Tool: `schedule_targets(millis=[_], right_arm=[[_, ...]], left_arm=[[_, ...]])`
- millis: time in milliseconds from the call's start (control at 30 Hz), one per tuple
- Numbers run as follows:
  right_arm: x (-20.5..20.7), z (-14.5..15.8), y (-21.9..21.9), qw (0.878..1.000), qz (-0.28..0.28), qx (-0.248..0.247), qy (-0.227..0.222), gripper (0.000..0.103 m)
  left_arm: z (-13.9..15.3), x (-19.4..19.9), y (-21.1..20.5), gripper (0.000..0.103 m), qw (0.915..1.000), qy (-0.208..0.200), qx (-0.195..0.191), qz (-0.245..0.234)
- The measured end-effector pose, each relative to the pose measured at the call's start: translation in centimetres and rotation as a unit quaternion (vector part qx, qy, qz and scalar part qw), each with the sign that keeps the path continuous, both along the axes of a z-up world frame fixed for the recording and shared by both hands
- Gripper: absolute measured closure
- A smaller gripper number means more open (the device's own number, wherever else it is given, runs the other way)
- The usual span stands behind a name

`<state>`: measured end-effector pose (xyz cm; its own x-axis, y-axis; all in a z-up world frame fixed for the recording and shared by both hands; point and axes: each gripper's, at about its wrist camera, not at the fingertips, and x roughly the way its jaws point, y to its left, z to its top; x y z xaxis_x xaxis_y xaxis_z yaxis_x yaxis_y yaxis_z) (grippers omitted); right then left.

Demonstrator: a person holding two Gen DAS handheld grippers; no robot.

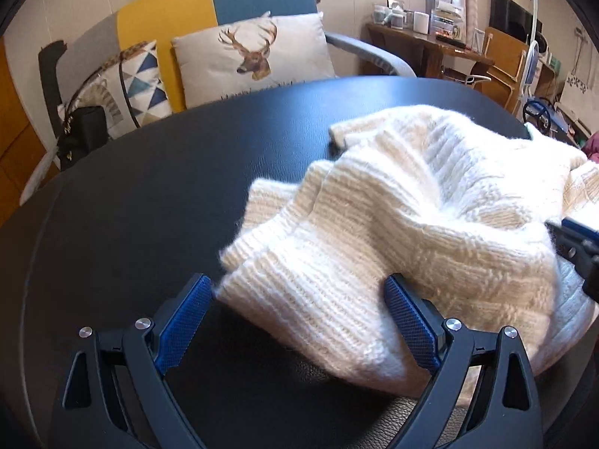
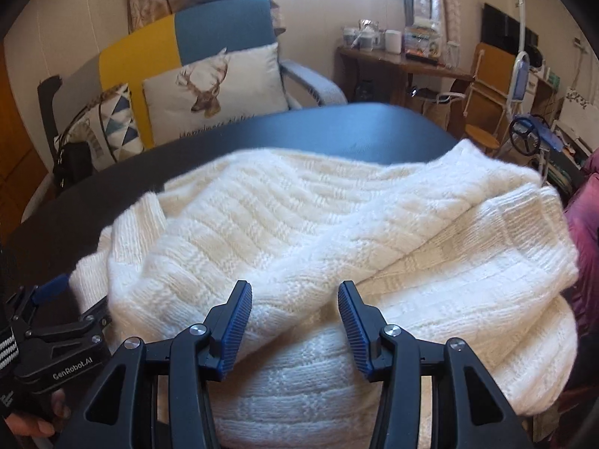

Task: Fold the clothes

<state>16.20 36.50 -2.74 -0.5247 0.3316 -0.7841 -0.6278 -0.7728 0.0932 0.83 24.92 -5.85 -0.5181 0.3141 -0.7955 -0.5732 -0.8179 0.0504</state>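
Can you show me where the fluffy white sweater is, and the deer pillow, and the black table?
sweater (image 2: 299, 224), right wrist view, on its knitted middle
deer pillow (image 1: 254, 56), left wrist view, on the deer's head
table (image 1: 149, 194), left wrist view, on its bare top

Left gripper (image 1: 297, 312): black angular arms, blue cross-hatched pads, round silver screws; right gripper (image 2: 294, 316): black, with blue ribbed pads; white "GenRobot.AI" lettering; black strap with white stripes at the wrist.
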Motion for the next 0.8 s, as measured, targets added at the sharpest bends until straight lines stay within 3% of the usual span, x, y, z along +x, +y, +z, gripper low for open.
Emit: schedule_targets(millis=[167, 333, 500, 800], right_arm=[[-0.7, -1.9, -0.1, 1.0, 0.012, -0.026, -0.012, 0.041], [-2.3, -2.2, -0.8, 0.998, 0.027, -0.025, -0.05, 0.03], [-4.0, -2.2, -2.0, 0.996, 0.05, -0.036, -0.07, 0.027], [-6.7, -2.2, -5.9, 0.992, 0.094, -0.064, -0.048, 0.024]], left_arm=[[-0.9, -0.7, -0.9, 0.003, 0.9995, -0.028, 0.016, 0.007], [-0.8, -1.1, -1.1, 0.0, 0.9999, -0.009, -0.012, 0.0], [-0.3, -1.7, -2.0, 0.0, 0.998, 0.03, -0.055, 0.003], [-0.4, -5.2, -8.2, 0.0, 0.997, 0.006, -0.044, 0.064]])
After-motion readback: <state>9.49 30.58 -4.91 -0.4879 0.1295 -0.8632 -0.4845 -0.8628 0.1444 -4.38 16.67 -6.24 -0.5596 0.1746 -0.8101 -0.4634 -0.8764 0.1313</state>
